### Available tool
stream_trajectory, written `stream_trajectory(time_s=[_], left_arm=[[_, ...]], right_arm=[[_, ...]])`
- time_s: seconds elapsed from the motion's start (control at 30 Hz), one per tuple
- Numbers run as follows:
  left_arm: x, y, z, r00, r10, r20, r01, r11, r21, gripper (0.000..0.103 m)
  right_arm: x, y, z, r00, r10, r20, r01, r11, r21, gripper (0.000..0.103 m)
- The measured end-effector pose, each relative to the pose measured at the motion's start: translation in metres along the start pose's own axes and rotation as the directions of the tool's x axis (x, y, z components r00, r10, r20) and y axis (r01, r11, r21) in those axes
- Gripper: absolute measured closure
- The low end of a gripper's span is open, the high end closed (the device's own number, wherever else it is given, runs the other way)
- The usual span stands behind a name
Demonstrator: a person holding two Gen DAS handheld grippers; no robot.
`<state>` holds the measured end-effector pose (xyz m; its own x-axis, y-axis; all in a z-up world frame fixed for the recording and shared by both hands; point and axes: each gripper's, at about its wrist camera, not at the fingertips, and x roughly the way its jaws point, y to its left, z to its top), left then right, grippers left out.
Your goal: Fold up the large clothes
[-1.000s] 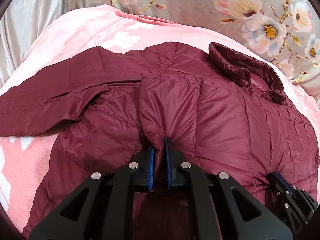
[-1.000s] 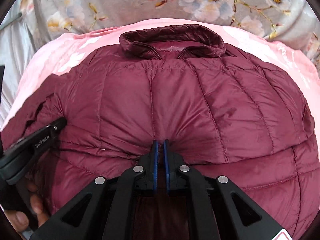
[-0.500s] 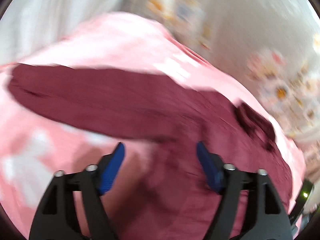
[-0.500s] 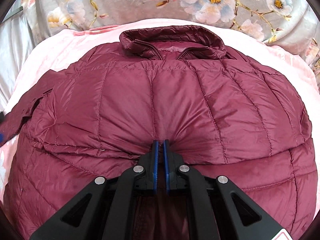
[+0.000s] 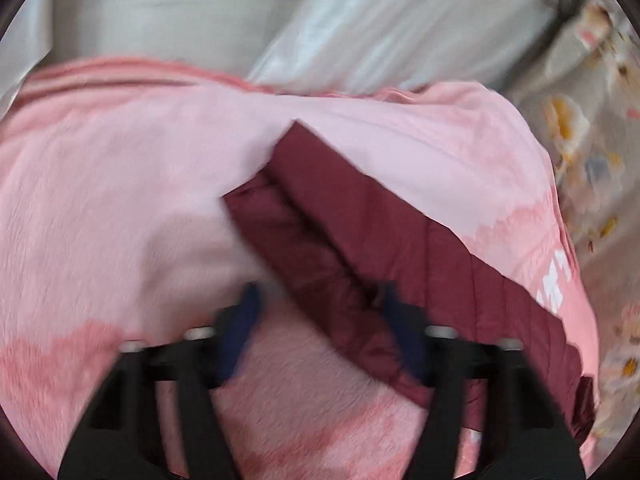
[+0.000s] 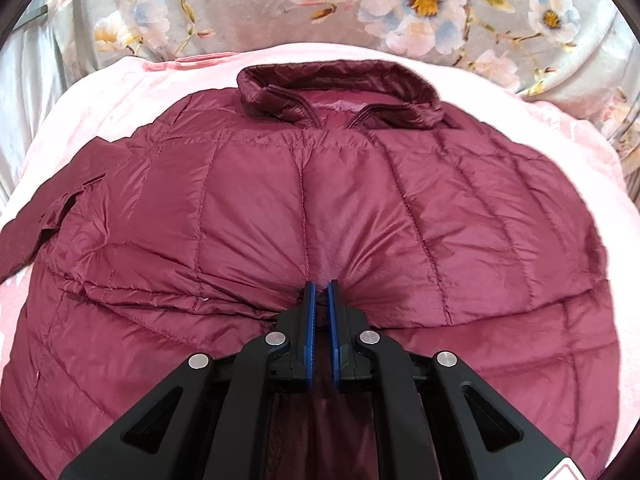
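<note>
A dark red quilted puffer jacket (image 6: 320, 208) lies front-up on a pink blanket (image 6: 120, 88), collar (image 6: 336, 92) at the far side. My right gripper (image 6: 320, 284) is shut on a pinch of the jacket's front fabric near its middle. In the left wrist view, which is motion-blurred, the jacket's long sleeve (image 5: 360, 224) stretches diagonally across the pink blanket (image 5: 120, 184), cuff pointing away. My left gripper (image 5: 320, 308) is open and empty, its jaws standing to either side of the sleeve's lower part.
A grey floral cover (image 6: 360, 4) lies beyond the blanket's far edge. Pale grey bedding (image 5: 280, 20) lies past the blanket in the left wrist view, with floral fabric (image 5: 592, 160) at the right.
My left gripper has let go of the jacket's front, opened, and swung left out to the sleeve. My right gripper has stayed shut on the jacket.
</note>
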<state>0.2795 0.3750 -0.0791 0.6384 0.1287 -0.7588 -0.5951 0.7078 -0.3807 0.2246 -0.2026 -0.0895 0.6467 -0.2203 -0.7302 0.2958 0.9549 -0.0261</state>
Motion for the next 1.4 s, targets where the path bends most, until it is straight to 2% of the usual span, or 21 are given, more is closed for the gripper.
stream_trajectory(time_s=[0.07,0.17,0.23,0.37,0.47,0.53,0.63,0.67,0.73,0.77,0.8,0.87,0.93,1.03,1.1,1.13,1.2,1.27,1.3,1.37,1.4], left_arm=[[0.004,-0.003,0.01,0.999,-0.039,-0.025,0.04,0.999,0.019,0.097],[-0.017,-0.036,0.013,0.996,-0.081,0.029,0.078,0.992,0.101,0.102],[-0.035,-0.059,0.014,0.99,-0.132,0.059,0.121,0.98,0.157,0.102],[-0.106,-0.141,-0.01,0.949,-0.289,0.127,0.229,0.907,0.354,0.102],[-0.159,-0.213,-0.051,0.891,-0.443,0.103,0.339,0.798,0.498,0.102],[-0.187,-0.261,-0.088,0.844,-0.535,0.023,0.429,0.7,0.571,0.102],[-0.203,-0.313,-0.147,0.796,-0.596,-0.103,0.519,0.586,0.623,0.101],[-0.206,-0.336,-0.179,0.779,-0.603,-0.172,0.554,0.533,0.639,0.1],[-0.201,-0.359,-0.228,0.762,-0.59,-0.267,0.597,0.479,0.644,0.097],[-0.195,-0.365,-0.246,0.756,-0.579,-0.304,0.612,0.461,0.642,0.084],[-0.187,-0.372,-0.27,0.745,-0.561,-0.359,0.638,0.443,0.63,0.055],[-0.171,-0.371,-0.302,0.725,-0.536,-0.432,0.678,0.448,0.583,0.024],[-0.159,-0.361,-0.317,0.692,-0.537,-0.482,0.721,0.474,0.506,0.02],[-0.157,-0.335,-0.306,0.658,-0.574,-0.488,0.753,0.503,0.425,0.018],[-0.157,-0.319,-0.28,0.655,-0.604,-0.454,0.755,0.528,0.388,0.018],[-0.154,-0.308,-0.263,0.663,-0.615,-0.428,0.749,0.547,0.373,0.018],[-0.141,-0.297,-0.231,0.696,-0.608,-0.382,0.718,0.6,0.353,0.018],[-0.12,-0.284,-0.197,0.755,-0.567,-0.329,0.655,0.675,0.34,0.018],[-0.107,-0.278,-0.186,0.773,-0.55,-0.317,0.633,0.705,0.319,0.018],[-0.083,-0.264,-0.164,0.791,-0.526,-0.314,0.602,0.759,0.248,0.018],[-0.068,-0.255,-0.155,0.793,-0.519,-0.318,0.592,0.78,0.202,0.019]], right_arm=[[-0.018,0.0,-0.007,1.0,-0.006,0.03,0.006,1.0,0.003,0.093],[-0.046,-0.002,-0.02,0.998,0.031,0.063,-0.032,0.999,0.014,0.09],[-0.064,-0.004,-0.031,0.995,0.043,0.084,-0.044,0.999,0.008,0.082],[-0.086,-0.012,-0.052,0.993,0.065,0.099,-0.066,0.998,0.009,0.075],[-0.095,-0.022,-0.066,0.993,0.074,0.088,-0.077,0.997,0.027,0.075],[-0.1,-0.031,-0.074,0.994,0.074,0.086,-0.078,0.996,0.047,0.074],[-0.108,-0.043,-0.082,0.993,0.071,0.09,-0.078,0.994,0.074,0.074],[-0.11,-0.047,-0.084,0.993,0.07,0.091,-0.077,0.994,0.079,0.073],[-0.115,-0.057,-0.088,0.994,0.054,0.1,-0.063,0.994,0.089,0.066],[-0.118,-0.06,-0.09,0.993,0.045,0.105,-0.054,0.994,0.091,0.064],[-0.119,-0.064,-0.091,0.993,0.035,0.109,-0.045,0.995,0.092,0.059],[-0.12,-0.072,-0.092,0.994,0.019,0.11,-0.029,0.995,0.095,0.053],[-0.12,-0.08,-0.091,0.994,0.009,0.112,-0.019,0.995,0.095,0.048],[-0.121,-0.089,-0.083,0.992,0.031,0.119,-0.044,0.993,0.112,0.043],[-0.12,-0.095,-0.072,0.99,0.026,0.138,-0.043,0.991,0.124,0.041],[-0.117,-0.098,-0.066,0.989,0.021,0.144,-0.04,0.991,0.131,0.041],[-0.111,-0.102,-0.054,0.989,0.027,0.144,-0.049,0.988,0.15,0.041],[-0.098,-0.107,-0.04,0.989,0.058,0.135,-0.083,0.978,0.19,0.041],[-0.09,-0.11,-0.034,0.989,0.075,0.126,-0.102,0.971,0.215,0.041],[-0.073,-0.116,-0.024,0.988,0.114,0.108,-0.139,0.952,0.271,0.041],[-0.065,-0.119,-0.02,0.986,0.131,0.099,-0.155,0.941,0.302,0.041]])
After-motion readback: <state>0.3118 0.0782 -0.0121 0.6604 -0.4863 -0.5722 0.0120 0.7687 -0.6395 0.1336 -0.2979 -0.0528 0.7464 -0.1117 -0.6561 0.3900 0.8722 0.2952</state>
